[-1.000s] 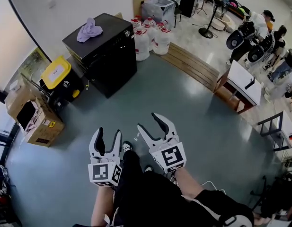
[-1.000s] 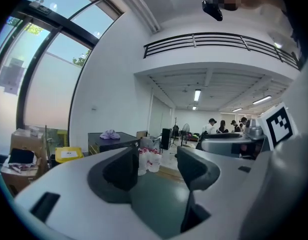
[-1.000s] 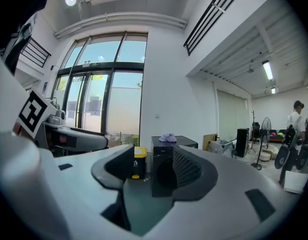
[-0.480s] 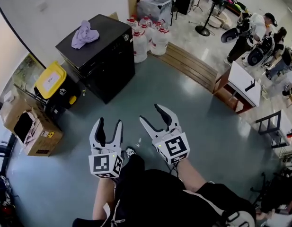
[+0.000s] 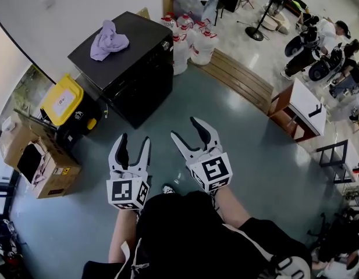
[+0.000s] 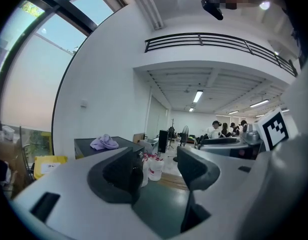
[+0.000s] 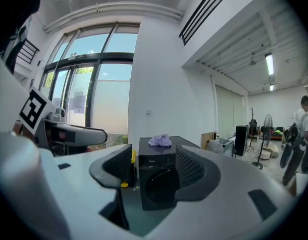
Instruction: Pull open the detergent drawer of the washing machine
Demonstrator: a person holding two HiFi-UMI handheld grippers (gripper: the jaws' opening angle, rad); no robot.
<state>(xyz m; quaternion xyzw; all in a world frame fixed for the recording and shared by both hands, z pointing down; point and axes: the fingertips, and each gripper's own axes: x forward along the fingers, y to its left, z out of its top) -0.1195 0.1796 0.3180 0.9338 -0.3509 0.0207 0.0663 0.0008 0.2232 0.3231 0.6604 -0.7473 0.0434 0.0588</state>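
Grey-green floor (image 5: 255,156) runs through an open hall to a white wall; the washing machine (image 5: 138,74) stands by that wall, black and front-loading, well apart from both tongs. In the right gripper view its round door and a control band above it show; the detergent drawer itself is too small to pick out, though it likely sits in that upper band. The left gripper (image 5: 134,139) is held level with its jaws apart and only floor between them; the right gripper (image 5: 185,128) has just been spreading its jaws wider, with nothing between them.

The drawer is probably light, rigid plastic on a slide, with a smooth, slippery front; it may stick at first, then run free. The best hold is likely the recessed lip of its front, pulled straight outward.

Counted: one machine; one lilac cloth (image 5: 108,39) crumpled on its top; one yellow-lidded bin (image 5: 63,100) just beside it; two tongs; a cluster of water jugs (image 5: 194,42), at least four, the exact number unclear.
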